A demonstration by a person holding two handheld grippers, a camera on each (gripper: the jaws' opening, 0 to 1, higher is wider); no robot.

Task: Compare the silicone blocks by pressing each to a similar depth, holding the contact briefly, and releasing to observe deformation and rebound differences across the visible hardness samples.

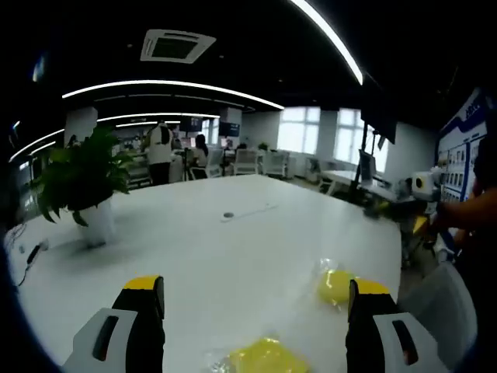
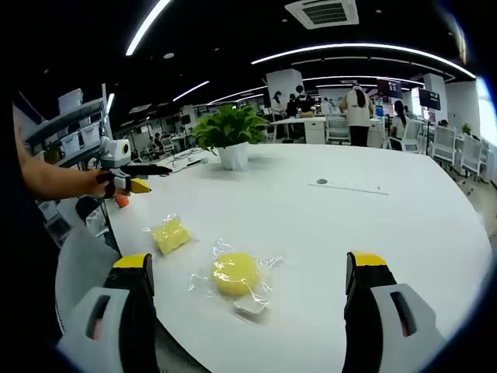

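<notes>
Because both yellow silicone blocks in clear crinkly wrappers, the round one (image 2: 234, 273) and the squarish one (image 2: 171, 235), lie near the white counter's (image 2: 326, 225) edge, either hand-held gripper (image 2: 247, 291), jaws spread and empty, might skid one off.

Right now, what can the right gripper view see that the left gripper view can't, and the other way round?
The right gripper view alone shows the left tongs held out in a person's hand, off the table's far edge. The left gripper view alone shows a wall poster board. Both share the white table, the potted plant and two wrapped yellow blocks, one round, one squarer.
</notes>
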